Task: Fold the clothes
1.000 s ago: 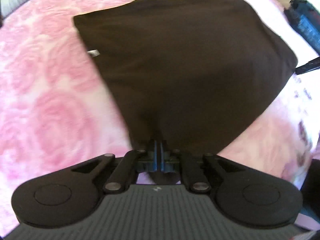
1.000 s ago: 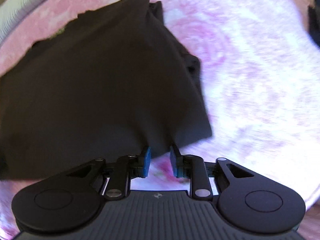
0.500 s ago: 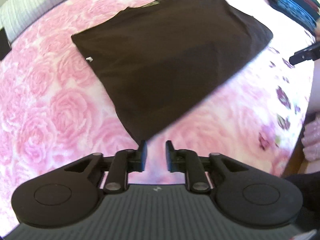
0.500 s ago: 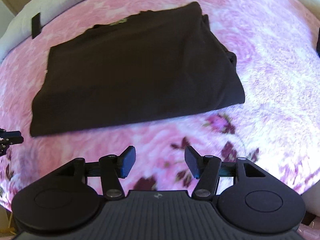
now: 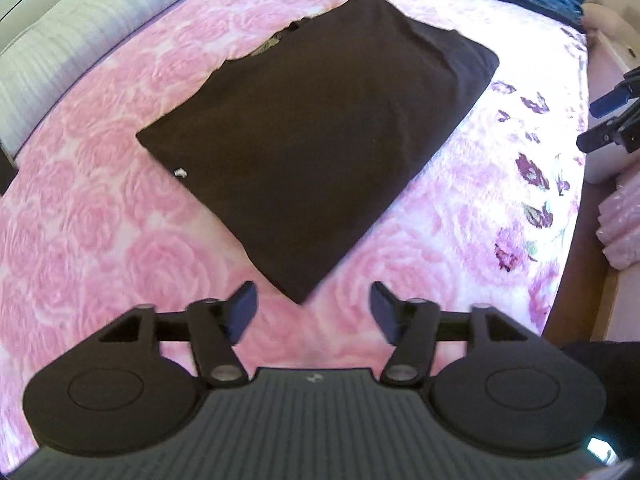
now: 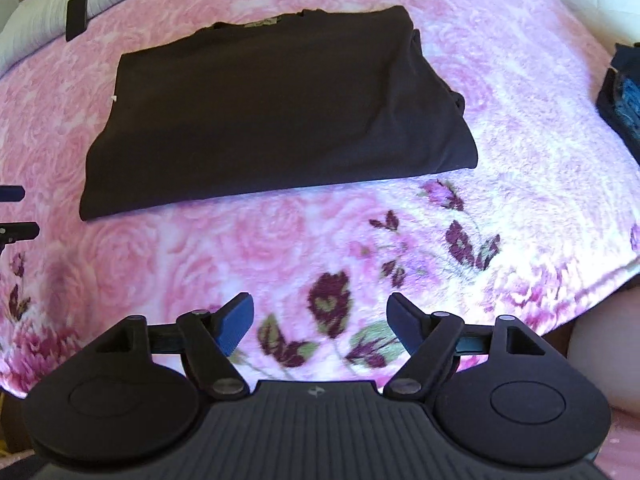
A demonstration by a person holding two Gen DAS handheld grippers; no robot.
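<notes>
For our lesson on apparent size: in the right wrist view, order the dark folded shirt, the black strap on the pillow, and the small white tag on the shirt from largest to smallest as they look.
1. Dark folded shirt, by far the largest.
2. Black strap, though it lies farther off, so its true size is unsure.
3. White tag, a tiny speck at the shirt's left edge.

Beside the dark folded shirt (image 6: 276,108), the stack of folded clothes (image 6: 622,100) is cut off by the right wrist view's edge.

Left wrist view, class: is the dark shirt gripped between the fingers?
No, the dark shirt lies flat on the pink blanket, clear of the open left gripper.
</notes>
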